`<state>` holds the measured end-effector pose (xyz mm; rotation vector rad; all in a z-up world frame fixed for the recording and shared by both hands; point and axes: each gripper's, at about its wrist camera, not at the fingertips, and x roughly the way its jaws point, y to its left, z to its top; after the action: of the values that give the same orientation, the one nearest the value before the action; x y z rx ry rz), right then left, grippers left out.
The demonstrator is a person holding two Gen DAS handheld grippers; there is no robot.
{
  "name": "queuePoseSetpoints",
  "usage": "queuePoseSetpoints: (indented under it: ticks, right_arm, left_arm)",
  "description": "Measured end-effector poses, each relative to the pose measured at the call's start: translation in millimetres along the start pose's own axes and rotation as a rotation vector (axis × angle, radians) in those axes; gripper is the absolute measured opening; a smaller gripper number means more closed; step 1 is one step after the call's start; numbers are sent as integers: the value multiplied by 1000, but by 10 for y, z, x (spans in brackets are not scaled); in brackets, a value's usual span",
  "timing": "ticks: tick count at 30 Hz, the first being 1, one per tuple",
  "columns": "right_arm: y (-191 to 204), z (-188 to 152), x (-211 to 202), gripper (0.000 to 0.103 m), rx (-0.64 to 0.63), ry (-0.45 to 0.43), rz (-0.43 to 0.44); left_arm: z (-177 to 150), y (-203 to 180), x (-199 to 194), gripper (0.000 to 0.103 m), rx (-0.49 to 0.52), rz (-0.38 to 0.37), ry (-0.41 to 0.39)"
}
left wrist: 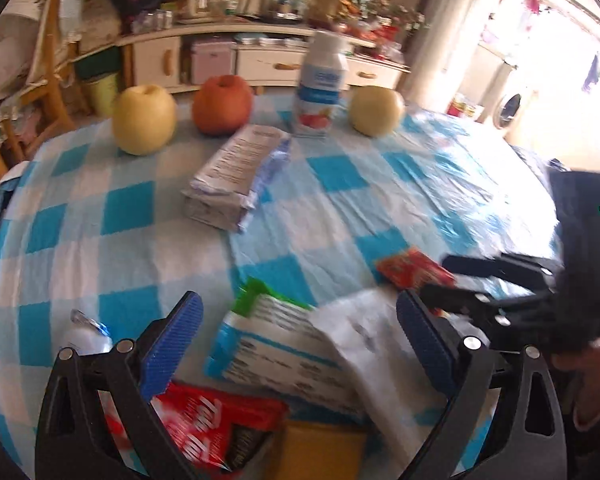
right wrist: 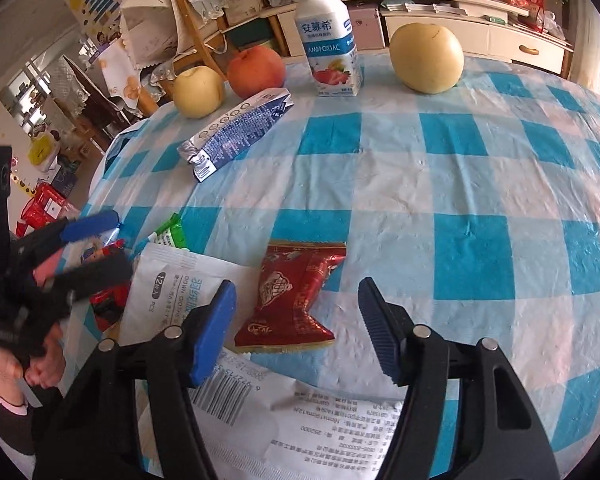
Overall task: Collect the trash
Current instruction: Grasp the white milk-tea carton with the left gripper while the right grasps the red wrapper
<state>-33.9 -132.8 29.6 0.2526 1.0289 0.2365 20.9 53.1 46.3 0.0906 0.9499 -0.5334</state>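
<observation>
From my left wrist, my left claw (left wrist: 300, 334) hangs wide apart over the checked bench (left wrist: 340, 208), nothing pressed between its blue pads. Under it lie a white packet (left wrist: 364, 344), a green-edged wrapper (left wrist: 268, 320) and a red wrapper (left wrist: 216, 416). My right claw (left wrist: 432, 276) shows at the right edge, by a small red wrapper (left wrist: 412, 268).

From my right wrist, my right claw (right wrist: 296, 328) stands partly apart, its pads on either side of the dark red wrapper (right wrist: 296, 296) without pressing it. That wrapper lies flat, its lower edge on the white packet (right wrist: 180, 280). Farther back stand 2 yellow pears (right wrist: 426, 58), 1 red apple (right wrist: 256, 71), a yogurt bottle (right wrist: 330, 40) and a flattened carton (right wrist: 240, 132). My left claw (right wrist: 108, 240) is blurred at the left.
</observation>
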Motion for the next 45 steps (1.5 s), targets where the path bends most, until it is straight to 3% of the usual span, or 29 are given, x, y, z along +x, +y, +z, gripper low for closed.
queuePoseSetpoints:
  ticks: [4,10,14,19,20,21,23,26,35,45]
  right_arm:
    - [45,-11,77,57,-18,12,-10]
    - [118,-12,122,51,-59,6,-23]
    - [131,-11,118,43,-84,-4,-44]
    - [91,12,148,43,-74,-6,-34]
    - [89,13,146,43,-73,-6,-34]
    - [87,16,146,43,-73,-8,-34]
    - [91,4,139,43,-73,-12,-35]
    - [99,-1,136,43,-79,-17,-37]
    - [117,-33,130,41,-81,-36,-45]
    - [40,-35,86,36,-42,-68,-21]
  left_arm:
    - [67,57,103,96,26,118,-6]
    - [423,166,260,96,34,166,-32]
    - [702,218,538,96,40,173,9]
    - [876,180,789,96,82,207,43]
    - [897,166,827,93,94,217,49]
    - [914,155,875,82,102,227,59]
    - [920,148,960,71,101,240,87]
    - [890,150,1022,62,80,260,95]
    - [789,180,830,56,-36,248,58]
    - [440,212,47,56,-114,264,-59]
